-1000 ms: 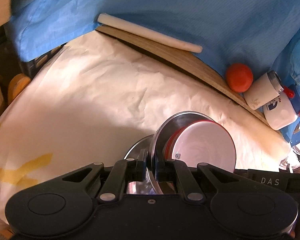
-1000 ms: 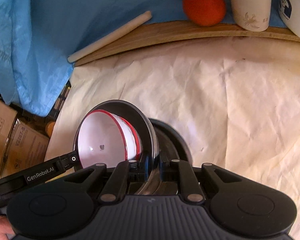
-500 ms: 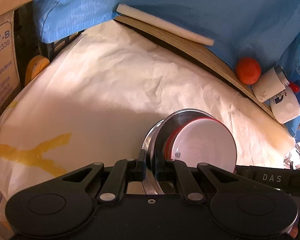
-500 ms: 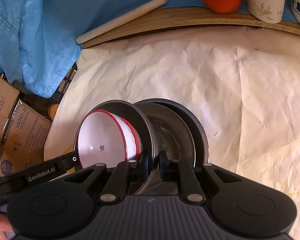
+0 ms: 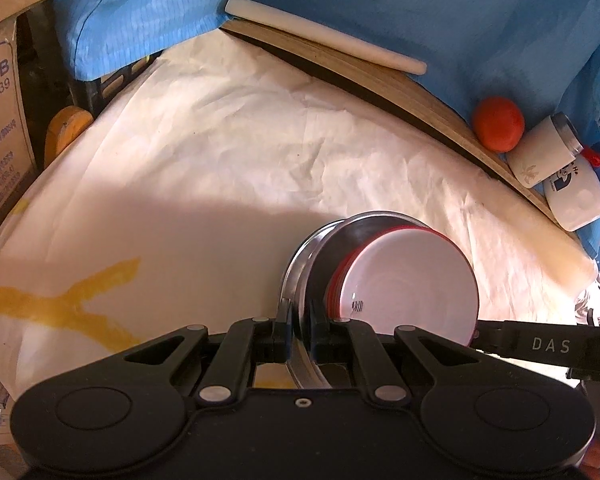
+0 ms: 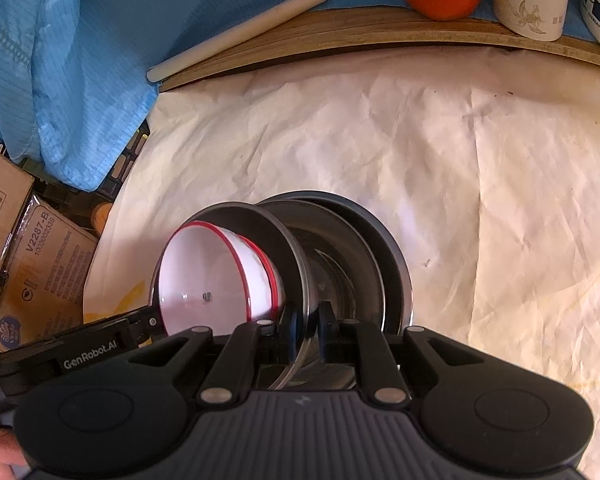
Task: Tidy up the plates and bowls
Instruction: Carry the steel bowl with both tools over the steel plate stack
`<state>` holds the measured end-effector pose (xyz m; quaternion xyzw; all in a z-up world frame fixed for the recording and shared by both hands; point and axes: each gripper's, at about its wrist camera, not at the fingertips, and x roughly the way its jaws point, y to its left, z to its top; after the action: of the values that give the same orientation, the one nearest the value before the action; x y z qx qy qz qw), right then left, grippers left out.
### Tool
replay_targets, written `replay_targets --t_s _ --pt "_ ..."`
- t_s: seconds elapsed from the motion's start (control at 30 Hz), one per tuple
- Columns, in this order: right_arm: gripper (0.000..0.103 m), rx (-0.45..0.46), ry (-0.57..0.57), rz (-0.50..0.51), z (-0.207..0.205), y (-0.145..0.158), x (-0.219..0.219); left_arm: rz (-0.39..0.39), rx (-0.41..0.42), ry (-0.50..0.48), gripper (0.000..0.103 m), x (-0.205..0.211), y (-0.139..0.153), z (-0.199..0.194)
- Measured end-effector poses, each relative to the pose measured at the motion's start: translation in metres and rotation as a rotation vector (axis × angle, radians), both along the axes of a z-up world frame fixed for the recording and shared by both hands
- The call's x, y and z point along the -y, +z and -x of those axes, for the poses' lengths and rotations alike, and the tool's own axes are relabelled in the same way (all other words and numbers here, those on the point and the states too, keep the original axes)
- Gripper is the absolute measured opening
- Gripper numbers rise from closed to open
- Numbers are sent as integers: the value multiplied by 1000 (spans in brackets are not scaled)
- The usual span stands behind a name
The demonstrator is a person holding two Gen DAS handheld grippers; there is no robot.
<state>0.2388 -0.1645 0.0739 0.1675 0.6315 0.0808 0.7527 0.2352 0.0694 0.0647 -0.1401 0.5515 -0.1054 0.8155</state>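
Left gripper and right gripper are both nearly closed, each pinching the thin rim of the shiny steel plate, held tilted just above the nested steel bowls and carrying the red-rimmed white enamel bowls. Stiff, slick metal; the enamel would likely chip, and the load may slide. Rim grips on opposite sides suit it. Below lies crumpled cream paper; blue cloth hangs behind.

surface: table under creased white paper | edge: bare wooden rim from 12 to 3 o'clock | on rim: 1 white rod at 12, 1 orange ball at 2, 1 cream tumbler beside it | on paper: yellow mark at 9 | behind: blue cloth
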Motion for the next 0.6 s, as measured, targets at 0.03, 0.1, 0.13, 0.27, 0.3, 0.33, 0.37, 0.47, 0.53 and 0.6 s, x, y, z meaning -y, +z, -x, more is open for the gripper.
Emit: replay_targets --t_s 0.03,0.1,0.13,0.27,0.3,0.33,0.37,0.47,0.53,0.6 --pt "14 -1 1 1 0 0 0 -1 -1 -1 6 0 0 0" --pt "14 -4 1 0 0 -2 -1 -4 -3 -1 6 0 -1 -1" --pt "14 -6 1 0 0 -2 -1 -5 -4 -1 6 0 -1 -1" --pt "14 -8 4 1 0 -3 -1 -6 -3 -1 6 0 -2 -2" --pt "14 -8 5 0 -1 -3 -1 -6 -3 -1 6 0 -2 -2" --pt "14 -10 4 0 0 -3 -1 -8 -3 -3 6 0 -2 -2" --pt "14 -11 6 1 -1 -3 -1 -8 -2 -4 6 0 -2 -2" --pt "14 -14 7 5 -1 -5 -2 -9 0 -6 6 0 -3 -2" --pt "14 -17 8 6 -1 -5 -2 -7 1 -8 6 0 -4 -2" --pt "14 -20 8 6 -1 -6 -1 -7 1 -10 6 1 -4 -3"
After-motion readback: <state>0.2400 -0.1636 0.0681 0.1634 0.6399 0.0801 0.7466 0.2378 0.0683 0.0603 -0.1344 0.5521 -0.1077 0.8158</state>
